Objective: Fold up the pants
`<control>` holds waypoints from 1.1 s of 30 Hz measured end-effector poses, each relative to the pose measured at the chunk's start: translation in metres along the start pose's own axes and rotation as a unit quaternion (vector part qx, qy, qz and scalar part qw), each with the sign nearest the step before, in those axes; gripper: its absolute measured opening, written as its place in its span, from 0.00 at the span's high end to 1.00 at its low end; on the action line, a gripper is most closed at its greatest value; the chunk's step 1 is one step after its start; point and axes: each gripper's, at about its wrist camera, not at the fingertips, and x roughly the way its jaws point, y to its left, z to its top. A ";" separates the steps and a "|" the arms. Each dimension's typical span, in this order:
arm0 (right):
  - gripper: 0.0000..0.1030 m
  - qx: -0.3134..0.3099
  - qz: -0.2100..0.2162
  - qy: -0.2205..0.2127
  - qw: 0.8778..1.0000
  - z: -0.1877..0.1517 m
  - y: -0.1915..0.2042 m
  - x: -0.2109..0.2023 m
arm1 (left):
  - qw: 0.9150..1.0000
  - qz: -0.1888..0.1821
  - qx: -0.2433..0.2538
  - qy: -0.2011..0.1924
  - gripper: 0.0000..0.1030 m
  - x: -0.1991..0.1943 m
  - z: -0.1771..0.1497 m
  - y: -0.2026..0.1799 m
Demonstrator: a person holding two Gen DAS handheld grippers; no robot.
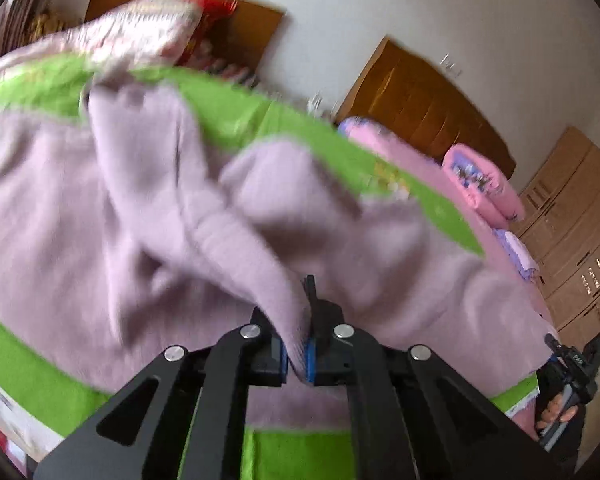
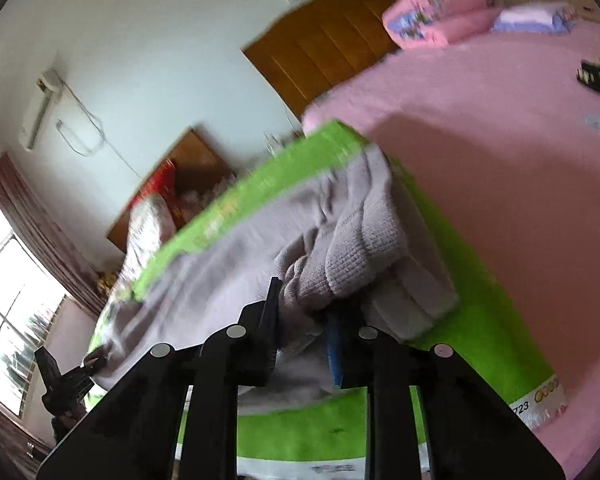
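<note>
Lilac knitted pants (image 1: pixel 140 200) lie rumpled on a green mat (image 1: pixel 240 112) spread over a bed. My left gripper (image 1: pixel 298 340) is shut on a raised fold of the pants, and the cloth runs up and away from its blue pads. In the right wrist view the pants (image 2: pixel 340 240) are bunched in thick ribbed folds on the mat (image 2: pixel 480 320). My right gripper (image 2: pixel 304 320) is shut on a lump of that cloth, which fills the gap between its fingers. The right gripper (image 1: pixel 572 364), held by a hand, also shows at the left wrist view's lower right edge.
A pink bedsheet (image 2: pixel 500 140) stretches to the right of the mat, with pink pillows (image 2: pixel 432 20) near a wooden headboard (image 2: pixel 340 40). Light wooden cabinets (image 1: pixel 580 220) stand beyond the bed. A window (image 2: pixel 4 300) with a curtain is on the left.
</note>
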 end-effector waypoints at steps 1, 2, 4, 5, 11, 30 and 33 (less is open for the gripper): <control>0.80 -0.009 0.008 -0.013 1.000 0.002 0.008 -0.007 | 1.000 -0.002 0.004 -0.018 0.94 -0.008 0.009 -0.003; 0.80 -0.017 0.009 -0.018 1.000 0.002 0.014 -0.011 | 1.000 -0.001 0.006 -0.024 0.94 -0.012 0.012 -0.005; 0.80 -0.016 0.001 -0.016 1.000 0.000 0.013 -0.010 | 1.000 0.006 0.012 -0.021 0.94 -0.012 0.013 -0.004; 0.80 -0.008 -0.007 -0.008 1.000 -0.004 0.006 -0.006 | 1.000 0.010 0.013 -0.012 0.94 -0.008 0.008 -0.002; 0.82 0.050 -0.003 0.015 0.999 -0.026 -0.028 0.011 | 0.998 0.045 0.043 0.007 0.91 0.012 -0.035 0.009; 0.28 -0.182 -0.056 -0.018 0.982 0.011 0.083 -0.023 | 0.982 0.027 0.183 -0.043 0.02 -0.020 0.033 -0.100; 0.16 -0.265 -0.054 0.057 0.961 0.008 0.125 0.035 | 0.970 -0.050 0.231 0.062 0.02 0.045 0.036 -0.152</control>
